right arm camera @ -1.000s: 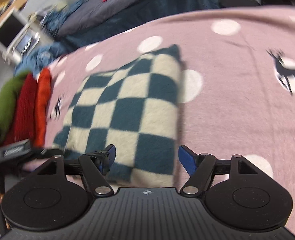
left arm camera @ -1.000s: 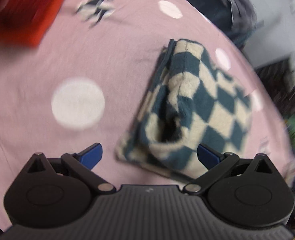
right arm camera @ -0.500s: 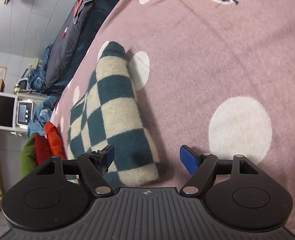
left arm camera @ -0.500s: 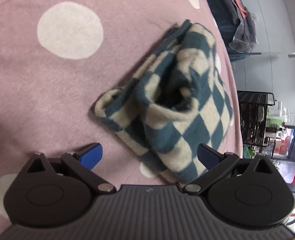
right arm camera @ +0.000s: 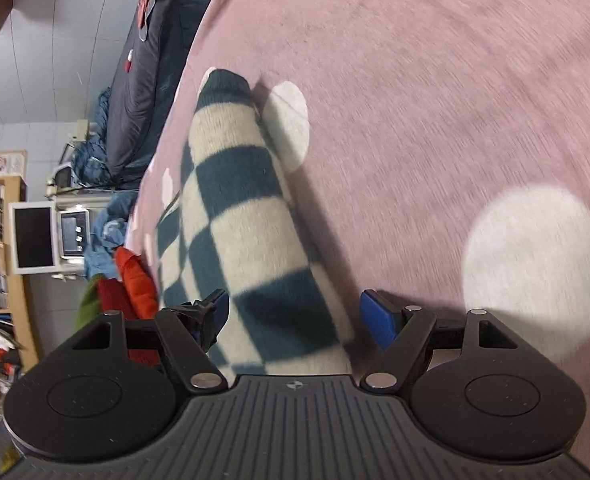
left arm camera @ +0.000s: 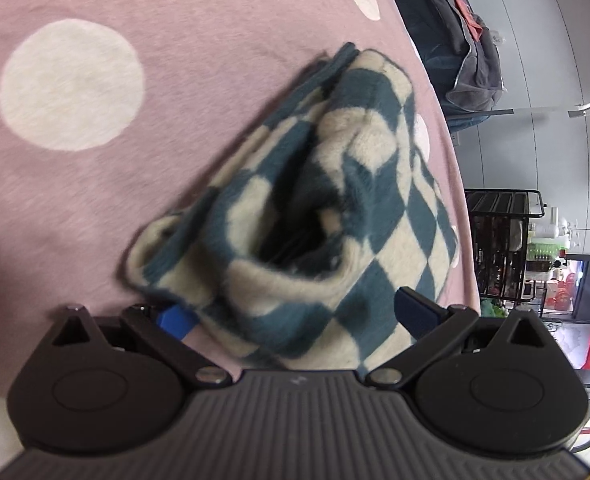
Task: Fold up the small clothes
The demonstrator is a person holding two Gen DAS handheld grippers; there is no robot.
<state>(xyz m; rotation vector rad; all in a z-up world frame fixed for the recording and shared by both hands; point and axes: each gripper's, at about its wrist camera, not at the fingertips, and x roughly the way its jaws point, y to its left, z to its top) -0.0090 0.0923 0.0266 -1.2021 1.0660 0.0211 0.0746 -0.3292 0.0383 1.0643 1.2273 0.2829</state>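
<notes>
A folded teal-and-cream checked garment (left arm camera: pixel 327 208) lies on the pink dotted blanket (left arm camera: pixel 95 184). In the left wrist view its layered open end faces the camera, and my left gripper (left arm camera: pixel 291 314) stands open with that end between its blue fingers. In the right wrist view the same checked garment (right arm camera: pixel 239 216) runs away from the camera as a long folded strip. My right gripper (right arm camera: pixel 295 314) is open around its near end, one finger on each side.
Folded red, dark red and green clothes (right arm camera: pixel 127 280) are stacked at the bed's left edge. Beyond the bed are a dark grey cover (right arm camera: pixel 151 48), a monitor (right arm camera: pixel 33 236) on a shelf, and a black rack (left arm camera: pixel 503 240).
Both grippers have closed in on the garment's ends, so the cloth now sits between the open fingers of each. Both views have rolled sideways.
</notes>
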